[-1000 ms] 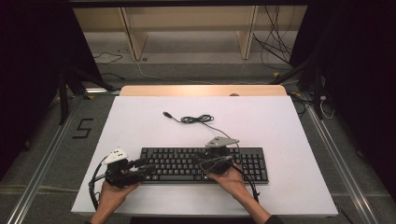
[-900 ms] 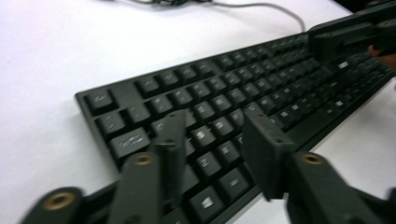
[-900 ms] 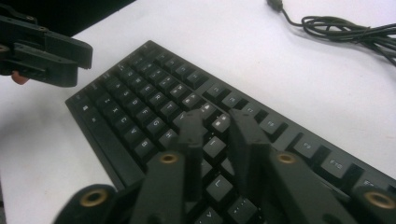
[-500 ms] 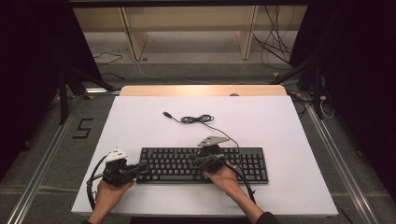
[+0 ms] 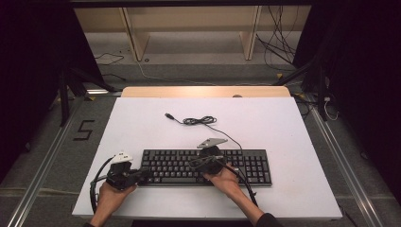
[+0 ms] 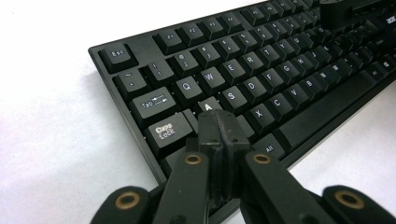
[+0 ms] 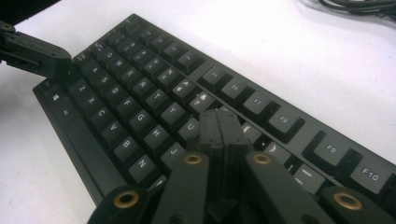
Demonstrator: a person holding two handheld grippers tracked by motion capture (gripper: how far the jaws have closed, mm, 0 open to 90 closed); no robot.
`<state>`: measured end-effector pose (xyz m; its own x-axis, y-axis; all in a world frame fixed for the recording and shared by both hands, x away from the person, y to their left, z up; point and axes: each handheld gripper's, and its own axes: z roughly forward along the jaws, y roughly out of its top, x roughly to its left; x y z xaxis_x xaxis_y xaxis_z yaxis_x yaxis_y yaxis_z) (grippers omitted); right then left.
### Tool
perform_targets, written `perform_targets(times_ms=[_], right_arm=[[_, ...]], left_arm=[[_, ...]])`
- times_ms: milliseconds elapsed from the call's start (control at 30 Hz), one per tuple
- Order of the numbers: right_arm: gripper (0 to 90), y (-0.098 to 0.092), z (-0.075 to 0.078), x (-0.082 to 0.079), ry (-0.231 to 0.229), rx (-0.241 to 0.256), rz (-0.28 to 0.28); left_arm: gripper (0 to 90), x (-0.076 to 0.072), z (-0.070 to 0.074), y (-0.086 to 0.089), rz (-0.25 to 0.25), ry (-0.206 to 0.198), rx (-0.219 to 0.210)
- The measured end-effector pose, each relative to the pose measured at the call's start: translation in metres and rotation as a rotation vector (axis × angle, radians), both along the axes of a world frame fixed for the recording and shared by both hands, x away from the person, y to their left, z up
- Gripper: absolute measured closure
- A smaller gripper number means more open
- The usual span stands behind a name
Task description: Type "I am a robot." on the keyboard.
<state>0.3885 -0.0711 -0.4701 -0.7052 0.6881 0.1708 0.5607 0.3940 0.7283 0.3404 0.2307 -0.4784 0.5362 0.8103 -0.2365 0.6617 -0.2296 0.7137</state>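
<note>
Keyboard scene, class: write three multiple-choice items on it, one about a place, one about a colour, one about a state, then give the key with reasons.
1. Where does the left gripper's tip sit?
A. by the A key
B. over the number pad
C. on the cable

2. What colour is the keyboard?
A. white
B. black
C. red

3. How do the right gripper's jaws stand?
A. wide open
B. shut on a cable
C. shut, holding nothing

Key: 1 A, the left gripper view shows the tip at the A key, beside Caps Lock. 2 B, its case and keys are black on the white table. 3 C, the right gripper view shows the jaws pressed together with nothing between them.
</note>
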Motion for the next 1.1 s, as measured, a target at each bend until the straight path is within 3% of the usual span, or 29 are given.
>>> perform_targets(times_ms=[900,1100], right_arm=[[90.0,0.0069,-0.0074,0.0041,0.015,-0.034,0.0],[90.0,0.0098,-0.0092,0.0016,-0.009,-0.057,-0.002]], left_arm=[[89.0,0.0024,-0.0028,0.0009,0.003,0.036,0.032],[89.2,0.0028,-0.0029,0.0013,0.005,0.044,0.027]])
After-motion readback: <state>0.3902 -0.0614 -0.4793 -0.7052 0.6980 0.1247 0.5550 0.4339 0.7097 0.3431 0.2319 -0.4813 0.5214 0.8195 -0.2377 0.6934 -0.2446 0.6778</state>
